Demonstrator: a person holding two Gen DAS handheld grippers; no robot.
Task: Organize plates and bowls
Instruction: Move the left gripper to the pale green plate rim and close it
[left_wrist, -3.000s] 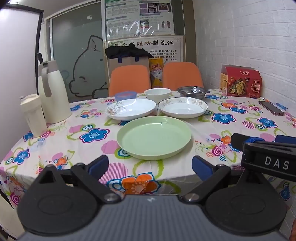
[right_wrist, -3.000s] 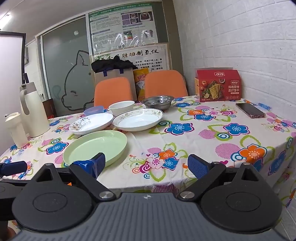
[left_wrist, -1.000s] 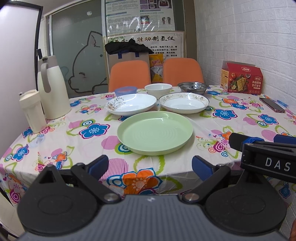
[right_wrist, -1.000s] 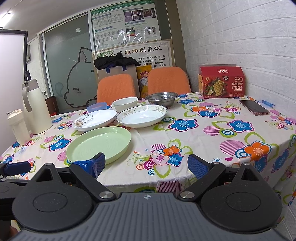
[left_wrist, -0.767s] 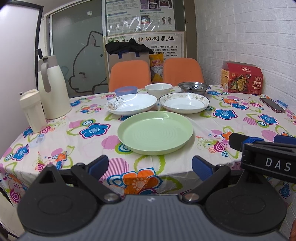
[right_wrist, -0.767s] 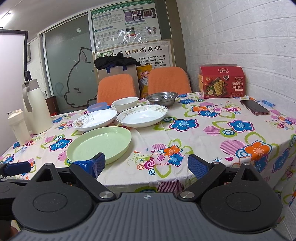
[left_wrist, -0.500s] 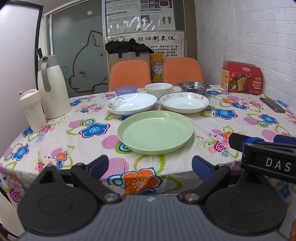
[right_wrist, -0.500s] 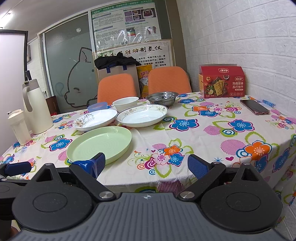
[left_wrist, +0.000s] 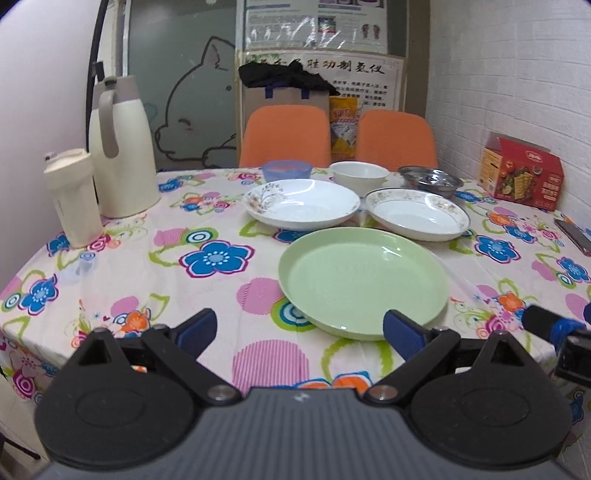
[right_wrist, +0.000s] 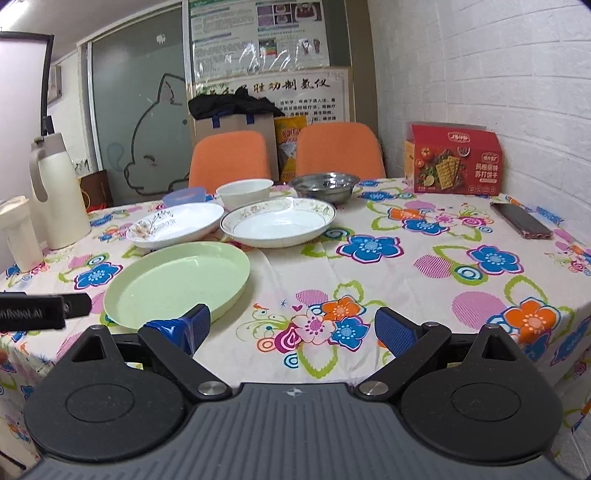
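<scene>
The worry here is the green plate (left_wrist: 364, 282). It lies nearest the front edge of the table (right_wrist: 424, 280), and a claw coming in low could shove it across the flowered cloth instead of getting under its rim. Its shallow, smooth lip gives little to pinch, so I'd expect a thin grip to slip once lifted. Behind it the two white plates sit close together: the one with the sprig pattern (left_wrist: 302, 204) on the left and the gold-rimmed one (left_wrist: 417, 214) on the right, so near each other that lifting either carelessly could knock its neighbour. The blue bowl (left_wrist: 286, 170), white bowl (left_wrist: 359, 174) and steel bowl (left_wrist: 430, 180) stand in a row behind the plates, a long reach over them, where a trailing finger could catch a rim. The cloth itself may drag and bunch.

Both claws hover level at the front edge of the table, pointing across it toward the chairs, side by side. The left claw (left_wrist: 297, 330) has its jaws spread wide and holds nothing; its right finger sits just in front of the green plate's near rim. The right claw (right_wrist: 291, 330) is likewise spread wide and empty, over bare cloth just right of that plate, its left finger beside the rim.
</scene>
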